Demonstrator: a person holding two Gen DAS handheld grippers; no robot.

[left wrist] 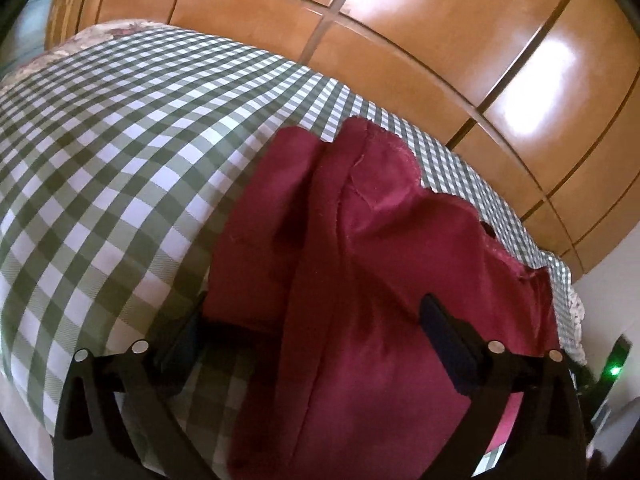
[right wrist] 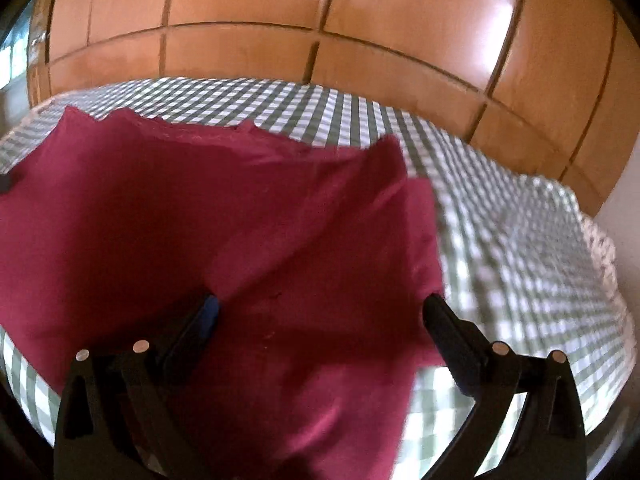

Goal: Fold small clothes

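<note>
A dark red garment [left wrist: 360, 264] lies crumpled on a green-and-white checked cloth [left wrist: 120, 152]. In the left wrist view my left gripper [left wrist: 316, 320] is open, its two black fingers [left wrist: 444, 332] spread wide over the garment's near part. The garment's left side lies folded in long ridges. In the right wrist view the same red garment [right wrist: 200, 232] spreads across the checked cloth [right wrist: 520, 248]. My right gripper [right wrist: 320, 316] is open too, fingers [right wrist: 448, 328] apart above the garment's near right edge. That view is blurred.
A glossy orange-brown wooden wardrobe [left wrist: 440, 40] with panelled doors stands right behind the checked surface. The surface's far edge runs close to it. A white wall [left wrist: 612, 300] and a green light [left wrist: 614, 370] show at the far right.
</note>
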